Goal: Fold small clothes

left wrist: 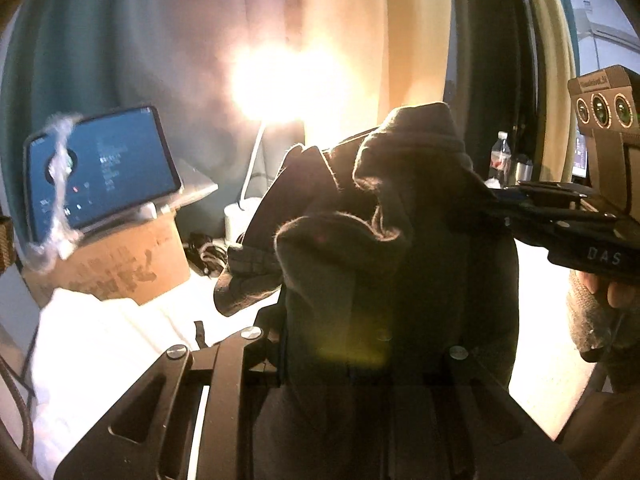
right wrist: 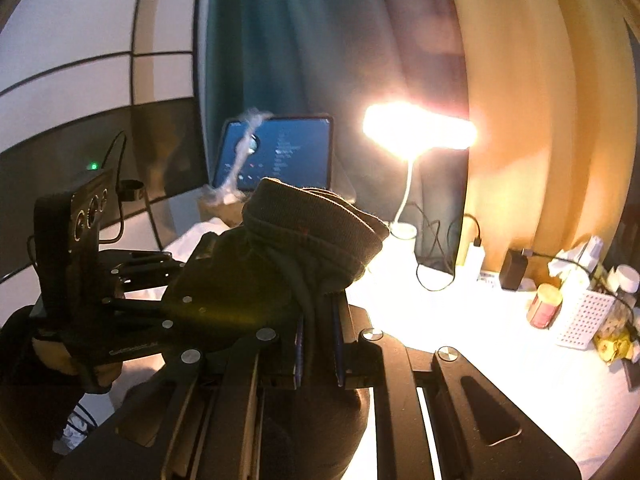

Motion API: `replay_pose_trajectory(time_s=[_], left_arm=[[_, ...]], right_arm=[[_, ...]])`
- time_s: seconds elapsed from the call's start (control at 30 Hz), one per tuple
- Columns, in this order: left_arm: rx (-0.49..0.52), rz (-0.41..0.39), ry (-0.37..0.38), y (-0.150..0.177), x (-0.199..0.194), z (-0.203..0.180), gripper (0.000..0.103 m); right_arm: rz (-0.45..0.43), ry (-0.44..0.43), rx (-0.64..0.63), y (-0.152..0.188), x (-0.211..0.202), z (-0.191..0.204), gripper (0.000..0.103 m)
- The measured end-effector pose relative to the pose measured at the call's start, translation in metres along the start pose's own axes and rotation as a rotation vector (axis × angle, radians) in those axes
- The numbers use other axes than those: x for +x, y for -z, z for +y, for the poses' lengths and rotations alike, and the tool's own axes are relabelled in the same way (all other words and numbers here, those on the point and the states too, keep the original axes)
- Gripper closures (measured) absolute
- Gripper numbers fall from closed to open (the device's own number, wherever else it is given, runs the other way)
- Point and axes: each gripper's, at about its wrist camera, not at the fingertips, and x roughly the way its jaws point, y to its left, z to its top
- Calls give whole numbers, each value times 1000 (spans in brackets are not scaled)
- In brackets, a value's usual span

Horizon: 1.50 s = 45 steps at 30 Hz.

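Note:
A dark garment (left wrist: 380, 216) with a ribbed cuff (right wrist: 316, 228) hangs bunched in the air between both grippers, above the white tabletop (right wrist: 460, 340). In the left wrist view the cloth drapes over my left gripper and hides its fingers. The right wrist view shows that left gripper (right wrist: 182, 270) coming in from the left with its tips buried in the cloth. My right gripper (right wrist: 320, 308) is shut on a fold of the garment. It reaches into the cloth from the right in the left wrist view (left wrist: 496, 200). A person's hand (left wrist: 612, 292) holds its handle.
A lit desk lamp (right wrist: 420, 128) glares behind the garment. A tablet (left wrist: 104, 168) leans on a cardboard box (left wrist: 120, 264) at the back left. Along the right stand a charger (right wrist: 514, 268), a red jar (right wrist: 546, 306) and a white perforated basket (right wrist: 584, 320). Curtains hang behind.

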Motion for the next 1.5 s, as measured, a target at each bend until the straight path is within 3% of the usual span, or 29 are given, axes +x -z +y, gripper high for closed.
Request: replay_pose_trajectory(time_s=[0.87, 1.03, 1.07, 1.17, 1.5], left_arm=[[-106, 299, -57, 41, 105, 53, 84], [-180, 385, -62, 51, 126, 68, 79], [-196, 388, -52, 51, 127, 71, 79], [-198, 391, -65, 49, 129, 74, 76], [-152, 402, -130, 35, 149, 95, 67]], right_arm=[[262, -58, 153, 55, 160, -68, 90], [330, -48, 199, 68, 182, -77, 90], [342, -53, 217, 70, 186, -81, 87], [354, -55, 270, 75, 191, -94, 64], [322, 70, 386, 74, 192, -144, 62]])
